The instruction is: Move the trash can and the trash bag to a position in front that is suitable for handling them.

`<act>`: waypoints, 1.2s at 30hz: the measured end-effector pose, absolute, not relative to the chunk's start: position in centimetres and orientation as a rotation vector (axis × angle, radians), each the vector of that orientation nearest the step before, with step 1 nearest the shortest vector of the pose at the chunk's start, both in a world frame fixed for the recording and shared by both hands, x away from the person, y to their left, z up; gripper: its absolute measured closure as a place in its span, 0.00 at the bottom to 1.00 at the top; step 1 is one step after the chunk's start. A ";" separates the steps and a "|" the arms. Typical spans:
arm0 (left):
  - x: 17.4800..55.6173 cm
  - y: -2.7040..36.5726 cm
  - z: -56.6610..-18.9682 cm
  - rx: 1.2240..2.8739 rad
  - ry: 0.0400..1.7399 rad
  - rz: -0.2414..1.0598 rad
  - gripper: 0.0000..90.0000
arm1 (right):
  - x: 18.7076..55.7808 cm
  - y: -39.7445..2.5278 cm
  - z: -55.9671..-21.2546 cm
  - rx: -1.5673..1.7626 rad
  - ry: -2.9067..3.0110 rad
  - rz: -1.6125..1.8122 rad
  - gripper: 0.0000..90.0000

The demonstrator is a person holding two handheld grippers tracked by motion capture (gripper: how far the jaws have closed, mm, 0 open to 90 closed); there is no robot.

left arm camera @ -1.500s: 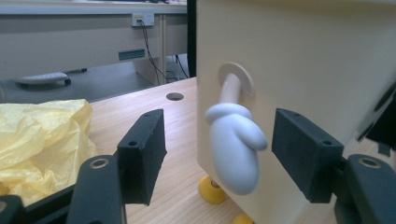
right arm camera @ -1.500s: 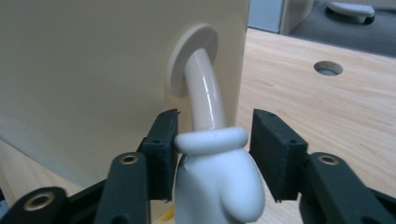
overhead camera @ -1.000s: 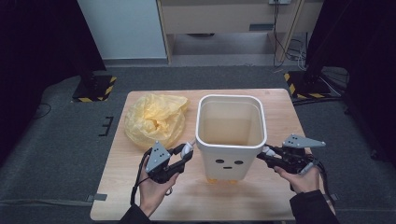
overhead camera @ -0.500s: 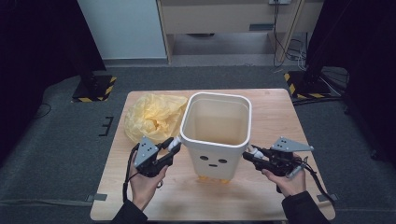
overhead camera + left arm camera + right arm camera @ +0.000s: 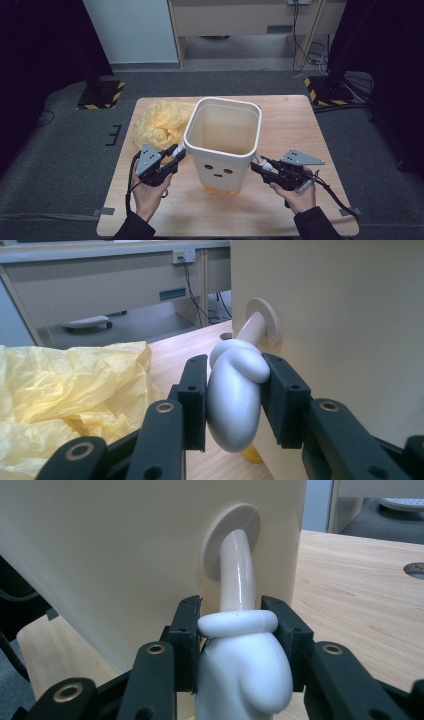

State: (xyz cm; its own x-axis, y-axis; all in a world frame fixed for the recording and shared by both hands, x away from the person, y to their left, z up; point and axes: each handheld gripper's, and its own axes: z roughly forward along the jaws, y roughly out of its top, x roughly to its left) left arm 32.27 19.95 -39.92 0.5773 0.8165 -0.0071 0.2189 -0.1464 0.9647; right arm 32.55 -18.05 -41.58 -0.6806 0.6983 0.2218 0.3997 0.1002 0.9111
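High view: bin now nearer person than half second ago, lifted off surface and tilted; yellow bag stays behind-left.

Left gripper view: left tool clenched on bin's left arm.

Right gripper view: right tool clamps right arm. Carry looks underway.

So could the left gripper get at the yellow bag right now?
Probably not as things stand: the left gripper is shut on the bin's left hand-shaped handle. The yellow bag lies close beside it with nothing between, so letting go would free it.
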 end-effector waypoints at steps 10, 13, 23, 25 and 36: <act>32.3 20.3 -40.0 1.674 0.858 0.644 0.71 | 32.6 -18.3 -41.2 1.071 2.148 1.604 0.66; 32.2 20.5 -39.7 1.686 0.860 0.621 0.71 | 32.6 -18.5 -41.1 1.060 2.147 1.597 0.64; 31.0 23.8 -36.9 1.535 0.848 0.708 0.59 | 32.3 -19.8 -39.2 1.038 2.059 1.665 0.56; 31.3 24.8 -36.9 1.523 0.878 0.738 0.57 | 32.3 -20.1 -38.9 1.039 2.033 1.675 0.54; 36.1 28.6 -41.9 1.568 1.092 0.840 0.37 | 33.7 -23.5 -39.7 1.153 1.868 1.513 0.33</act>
State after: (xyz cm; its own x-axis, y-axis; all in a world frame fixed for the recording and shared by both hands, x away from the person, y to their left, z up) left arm 36.15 28.63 -41.88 0.3492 0.9371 -0.0033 0.2368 -0.0848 0.9678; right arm 33.70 -23.53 -39.70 -0.5357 0.8322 0.1427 0.3124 0.0383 0.9492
